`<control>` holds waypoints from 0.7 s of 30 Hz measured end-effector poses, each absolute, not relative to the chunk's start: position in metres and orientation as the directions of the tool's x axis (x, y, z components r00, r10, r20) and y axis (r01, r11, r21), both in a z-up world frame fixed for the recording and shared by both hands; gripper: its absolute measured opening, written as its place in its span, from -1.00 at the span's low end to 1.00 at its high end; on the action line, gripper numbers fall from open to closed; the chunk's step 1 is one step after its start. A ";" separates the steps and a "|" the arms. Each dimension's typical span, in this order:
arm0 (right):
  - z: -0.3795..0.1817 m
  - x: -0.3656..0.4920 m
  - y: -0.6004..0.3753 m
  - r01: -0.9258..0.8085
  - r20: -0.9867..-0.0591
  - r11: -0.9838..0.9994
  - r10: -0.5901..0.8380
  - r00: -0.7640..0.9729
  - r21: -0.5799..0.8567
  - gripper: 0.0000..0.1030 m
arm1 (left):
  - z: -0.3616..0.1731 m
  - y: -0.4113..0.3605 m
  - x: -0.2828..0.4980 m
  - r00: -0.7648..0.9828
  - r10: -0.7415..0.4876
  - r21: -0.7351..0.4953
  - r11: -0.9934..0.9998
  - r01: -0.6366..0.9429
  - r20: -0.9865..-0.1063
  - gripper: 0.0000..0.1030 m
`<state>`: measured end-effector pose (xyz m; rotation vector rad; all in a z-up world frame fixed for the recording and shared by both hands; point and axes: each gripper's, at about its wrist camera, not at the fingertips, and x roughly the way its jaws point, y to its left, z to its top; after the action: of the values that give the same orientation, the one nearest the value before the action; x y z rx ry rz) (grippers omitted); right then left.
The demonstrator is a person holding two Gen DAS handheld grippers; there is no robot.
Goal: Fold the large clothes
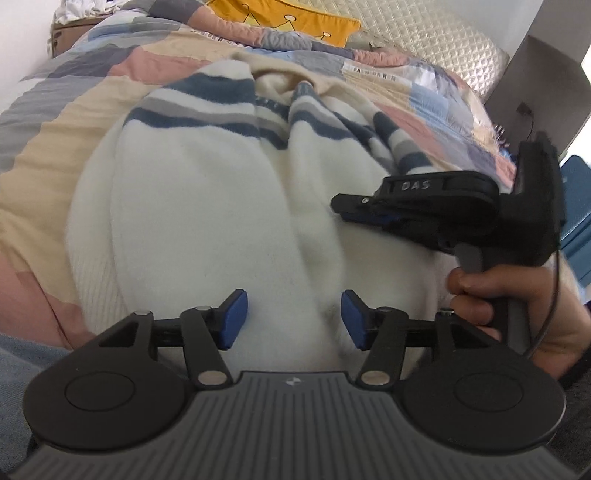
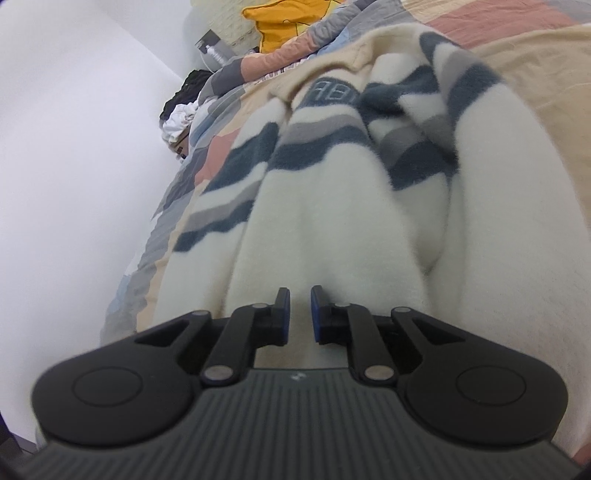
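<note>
A fluffy white sweater (image 1: 207,206) with navy and grey stripes lies bunched on the bed, its sleeves folded in over the body. It also fills the right wrist view (image 2: 332,229). My left gripper (image 1: 293,317) is open and empty, its blue pads just above the sweater's near hem. My right gripper (image 2: 300,312) has its jaws nearly closed with a narrow gap, low over the white fabric; nothing is clamped between them. In the left wrist view the right gripper (image 1: 341,206) hovers over the sweater's right side, held by a hand (image 1: 509,306).
The sweater lies on a patchwork quilt (image 1: 74,122) of beige, pink, grey and blue. A yellow pillow (image 1: 288,16) and quilted headboard (image 1: 424,33) are at the far end. A white wall (image 2: 74,147) and a pile of clothes (image 2: 183,110) are beside the bed.
</note>
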<state>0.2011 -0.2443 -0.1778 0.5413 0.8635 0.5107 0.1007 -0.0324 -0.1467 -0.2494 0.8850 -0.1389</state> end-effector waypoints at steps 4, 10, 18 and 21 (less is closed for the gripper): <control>-0.177 0.200 -0.244 -0.194 -0.563 0.755 0.610 0.558 0.626 -0.74 | -0.151 -0.037 0.104 0.615 -0.193 -0.212 0.976 0.043 -0.765 0.17; -0.174 0.199 -0.244 -0.199 -0.559 0.761 0.602 0.569 0.617 -0.73 | -0.164 -0.031 0.112 0.585 -0.211 -0.223 0.973 0.051 -0.783 -0.39; -0.174 0.196 -0.245 -0.192 -0.556 0.765 0.594 0.581 0.615 -0.73 | -0.118 0.035 0.123 0.600 -0.302 -0.401 0.915 -0.035 -0.741 -0.82; -0.173 0.196 -0.245 -0.206 -0.537 0.749 0.611 0.581 0.629 -0.73 | -0.083 0.074 0.140 0.638 -0.209 -0.317 0.947 -0.057 -0.741 -0.87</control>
<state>0.1962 -0.2452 -0.1729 0.5479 0.8201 0.5057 0.1396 0.0741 -0.0825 -0.3269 0.8783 -0.0886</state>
